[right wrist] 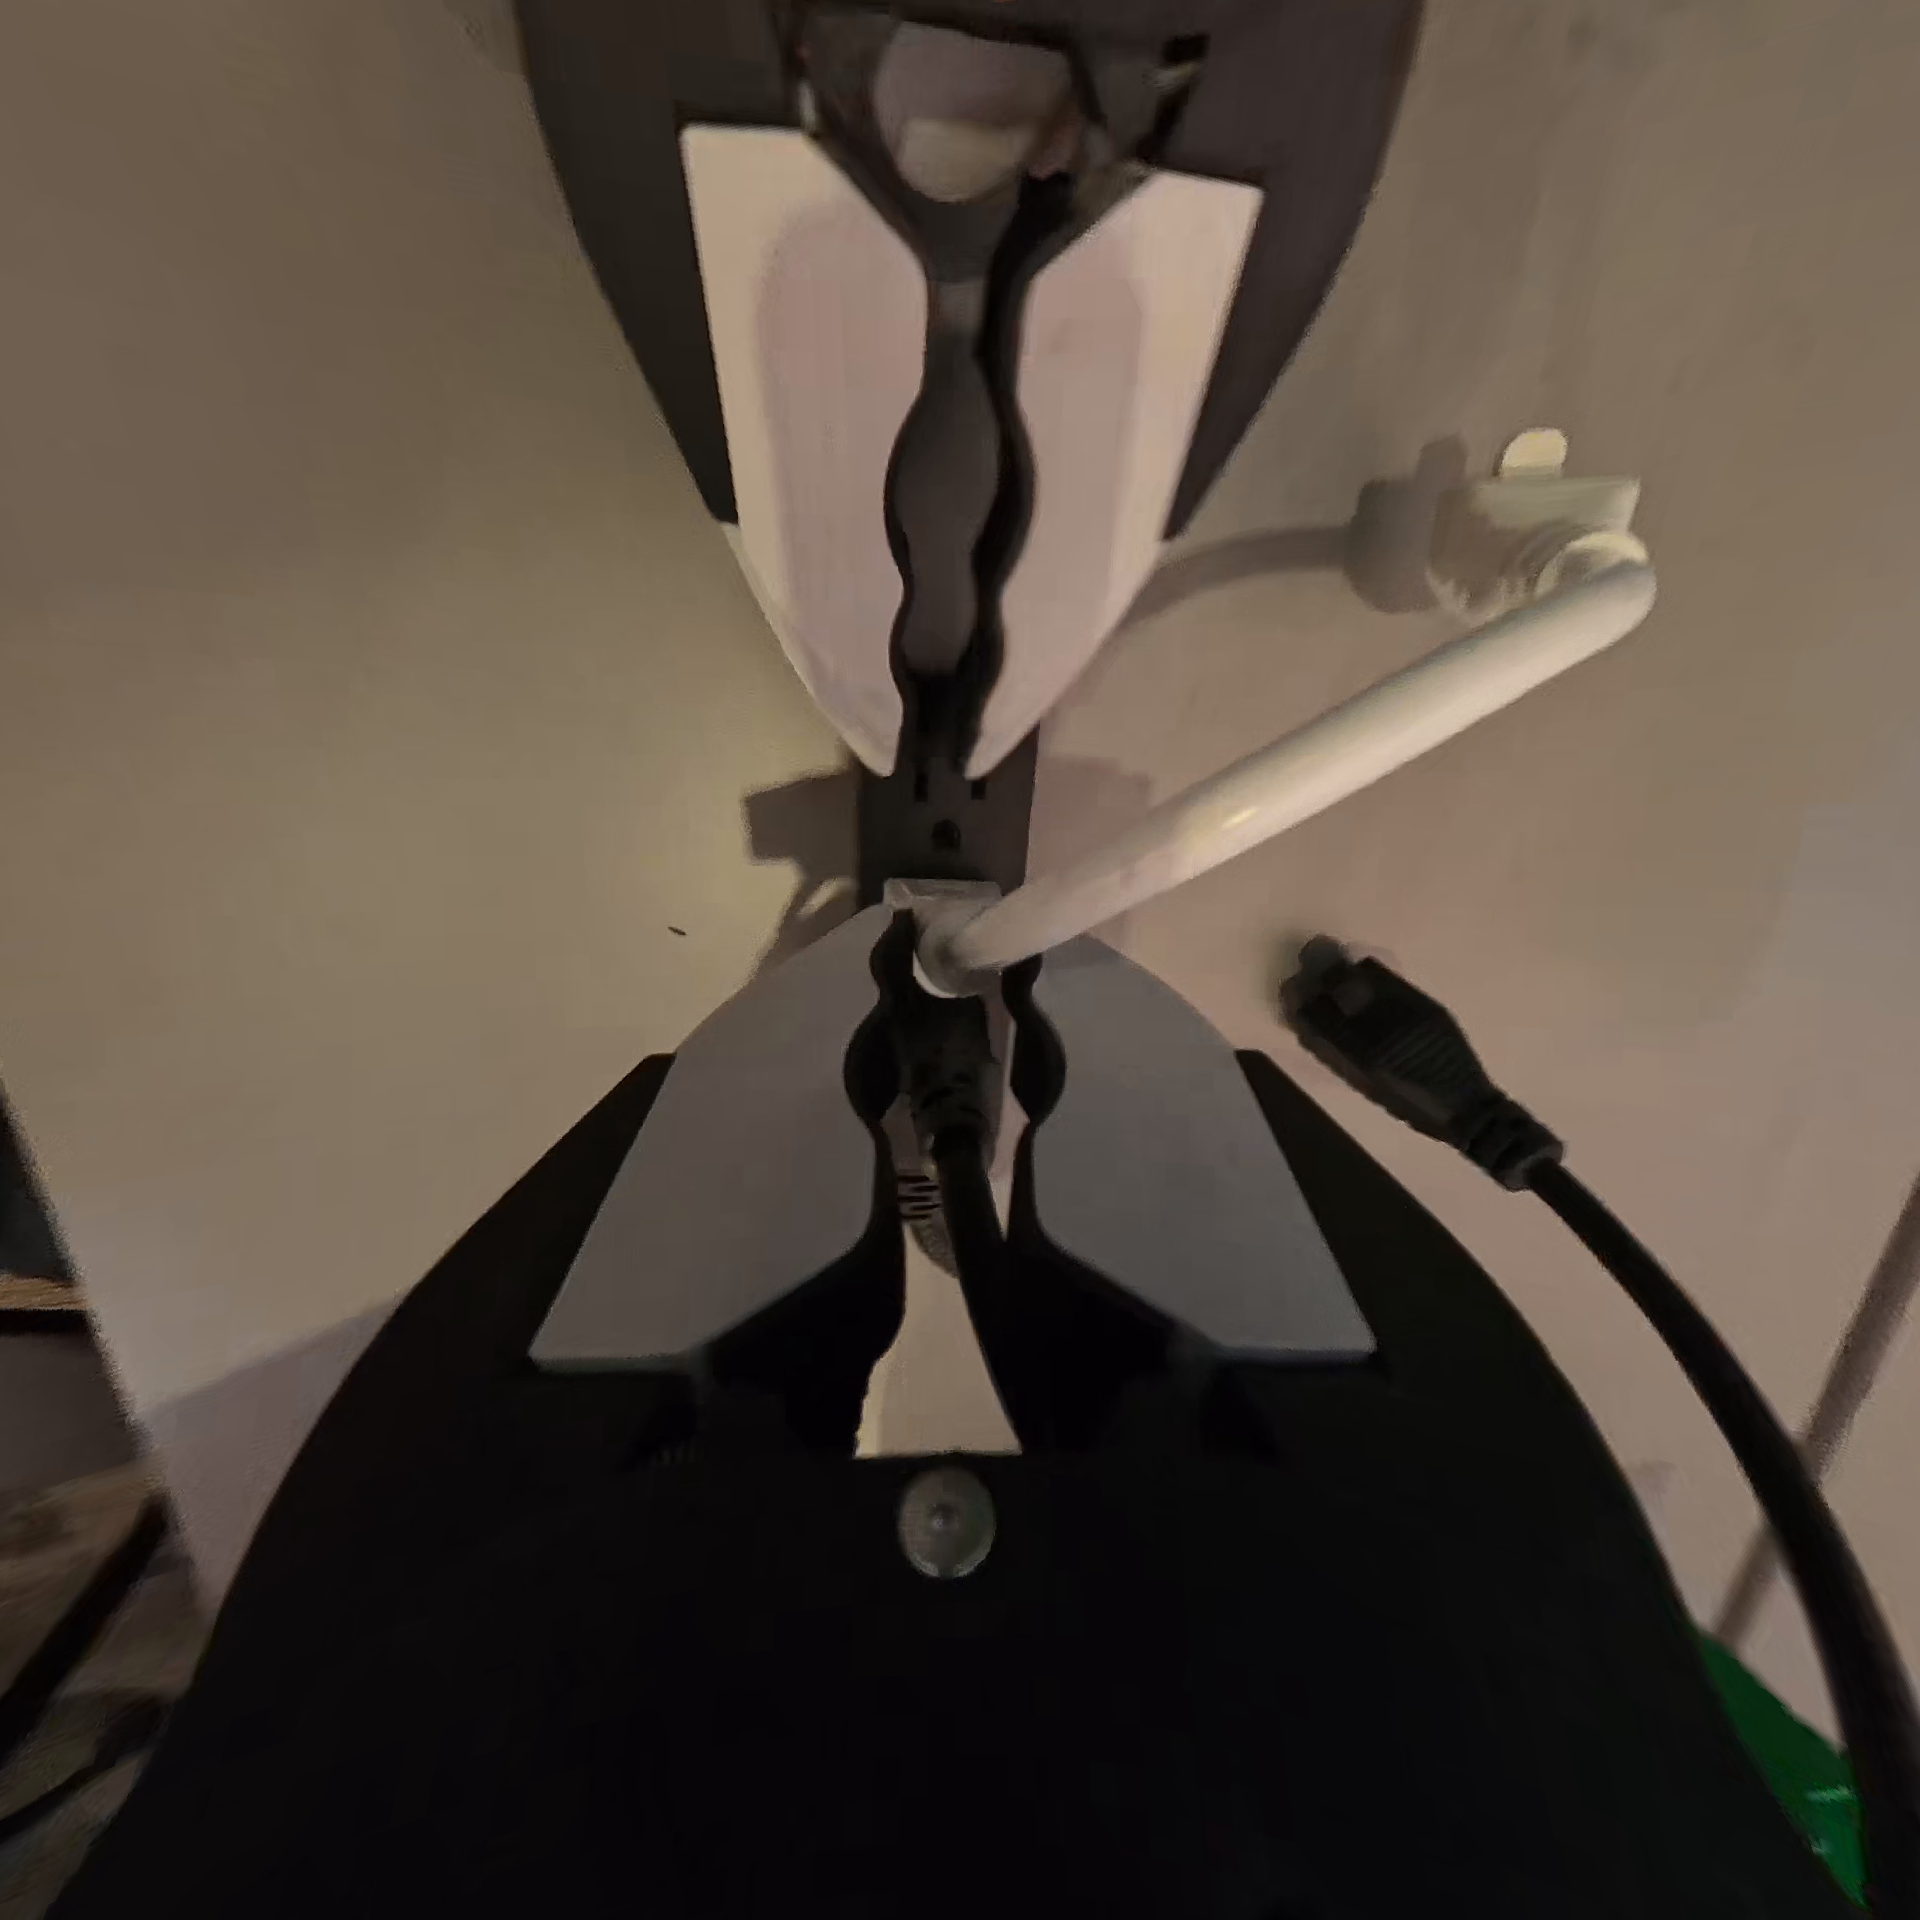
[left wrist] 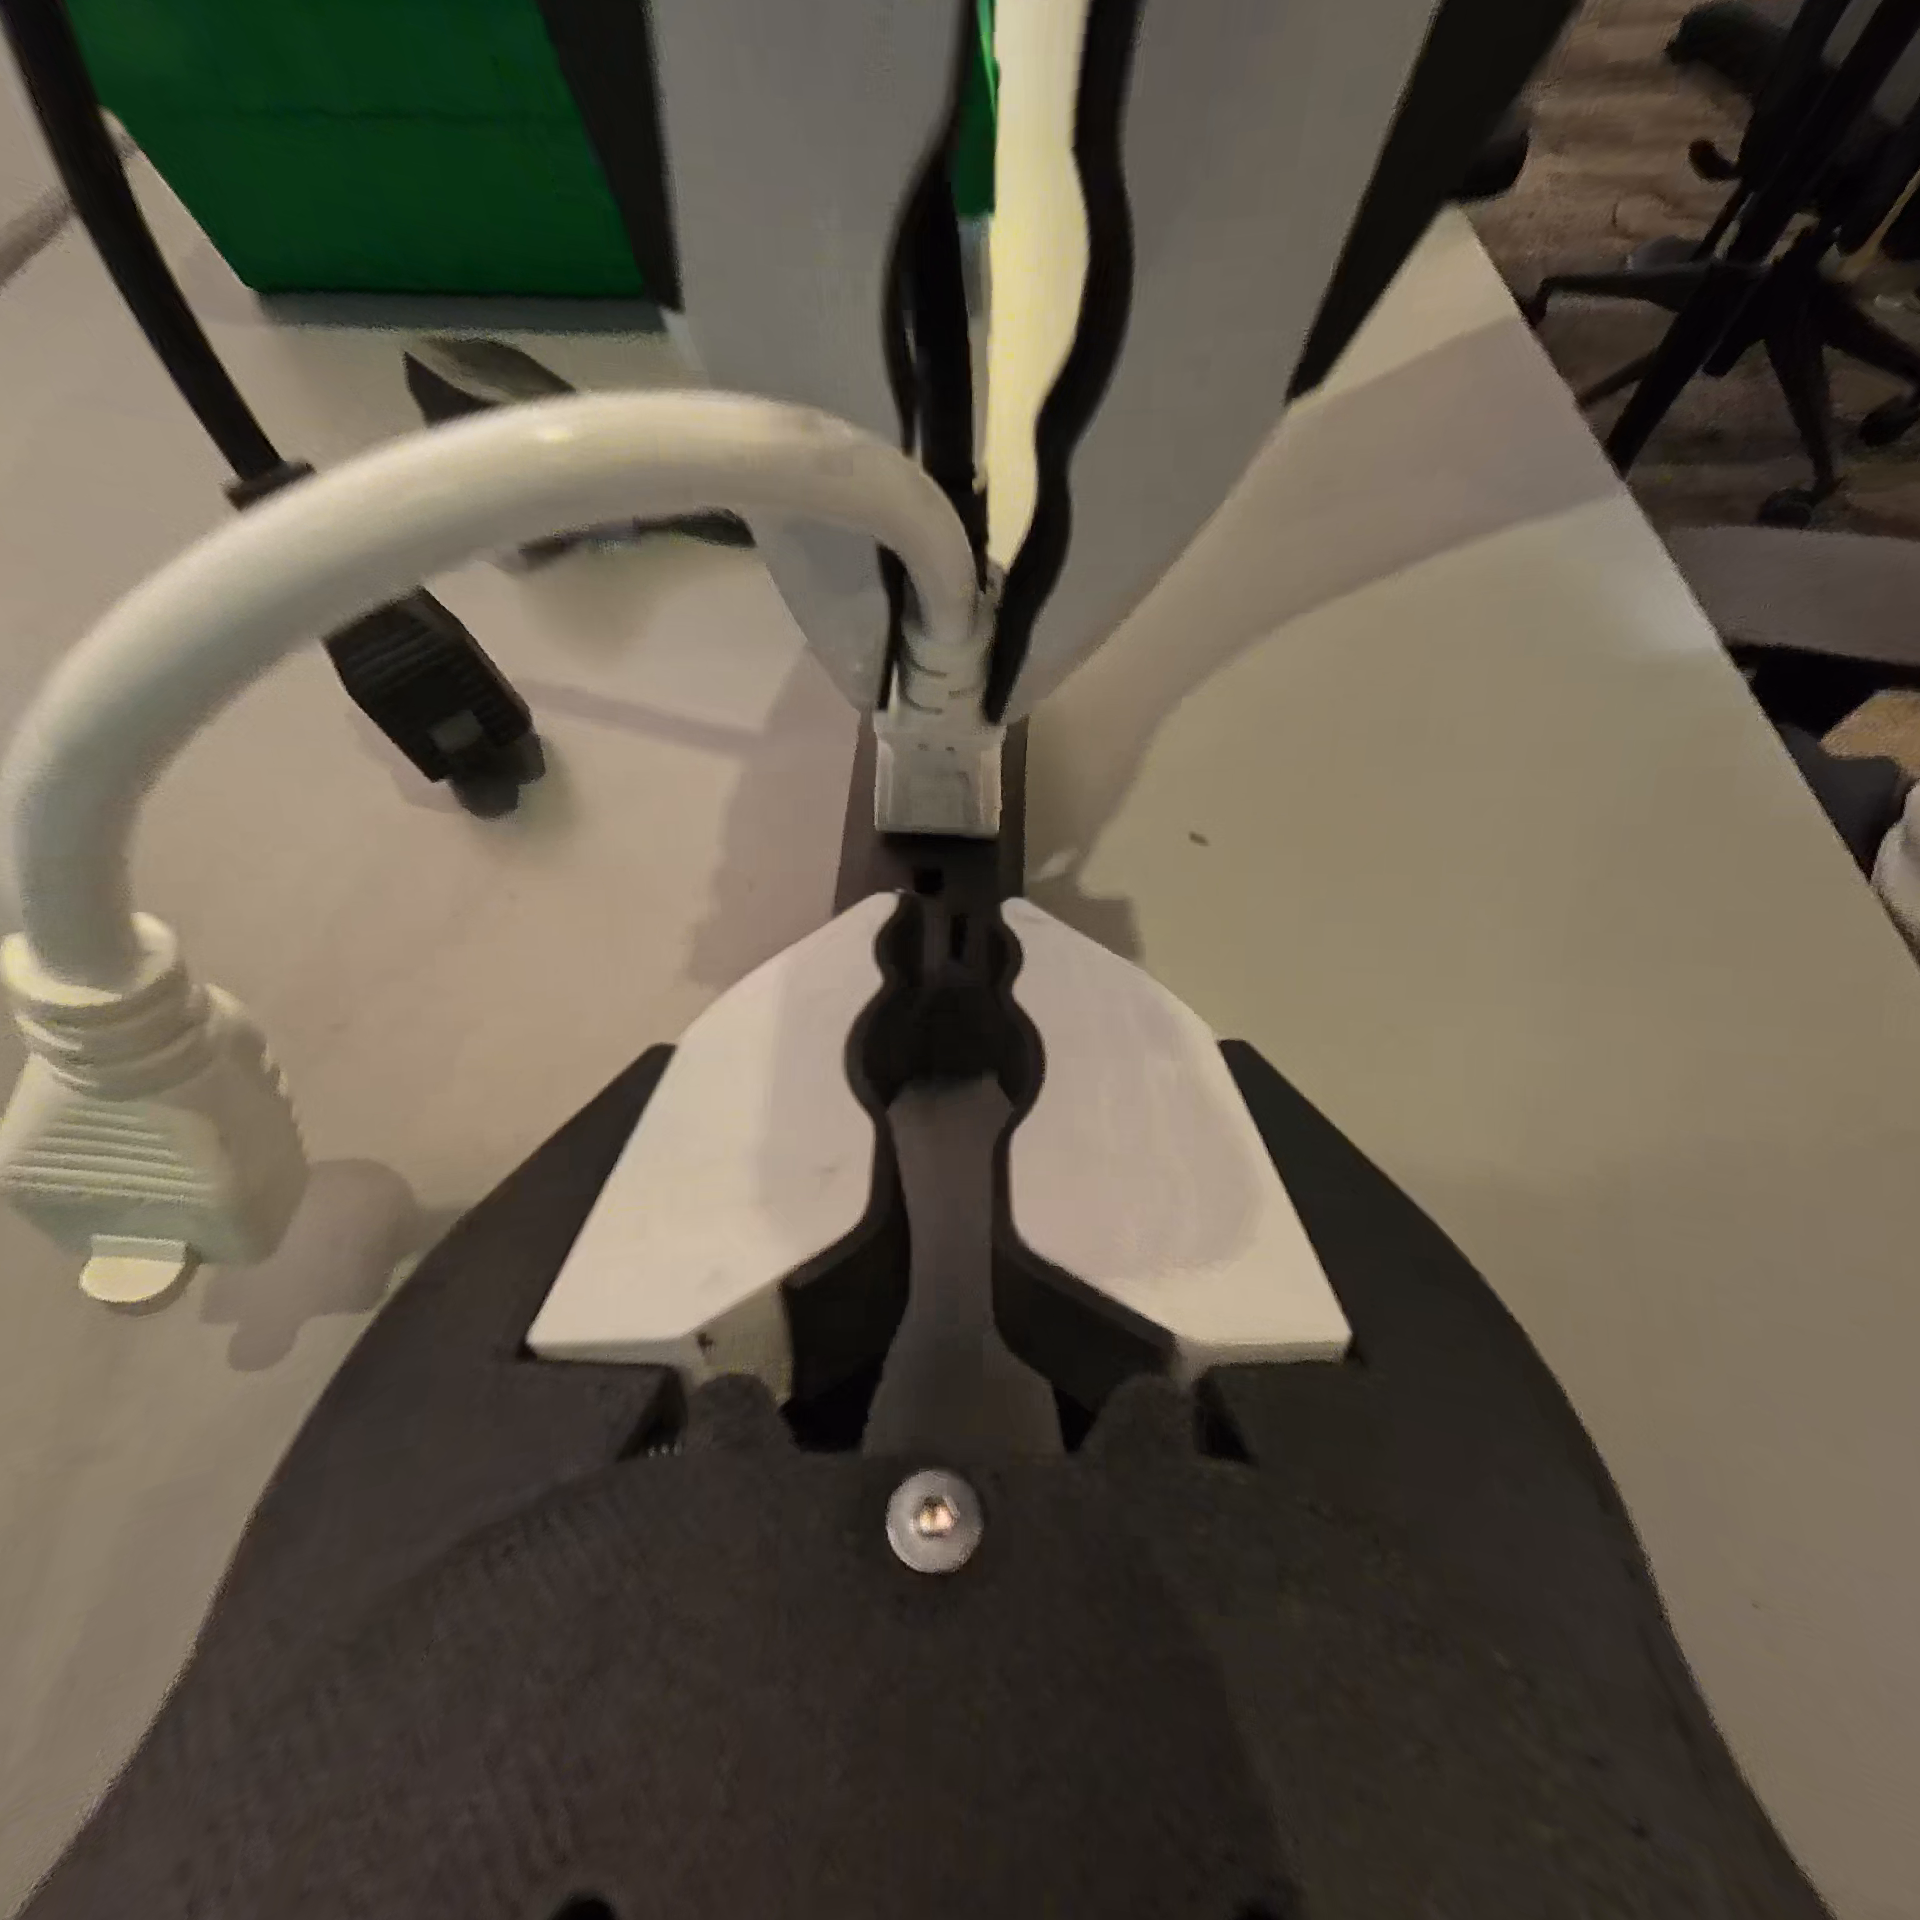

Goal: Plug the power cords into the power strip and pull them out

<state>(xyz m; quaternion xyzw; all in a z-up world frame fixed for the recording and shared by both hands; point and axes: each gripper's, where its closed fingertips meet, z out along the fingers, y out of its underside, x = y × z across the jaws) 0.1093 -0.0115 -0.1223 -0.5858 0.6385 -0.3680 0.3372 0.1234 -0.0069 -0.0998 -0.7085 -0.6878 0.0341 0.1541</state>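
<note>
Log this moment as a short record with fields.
surface: pale table
power strip: black, lying between the grippers, one outlet bare
white plug: seated in the power strip
white cord: loops to a loose white end plug on the table
black plug: between the right gripper's fingers; whether it is seated is hidden
left gripper: closed around the power strip's end
right gripper: closed on the black plug
black connector: loose on the table, unheld

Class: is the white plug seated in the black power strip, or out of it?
In. The white plug stands pressed against the black power strip, no prongs showing between them.
</note>
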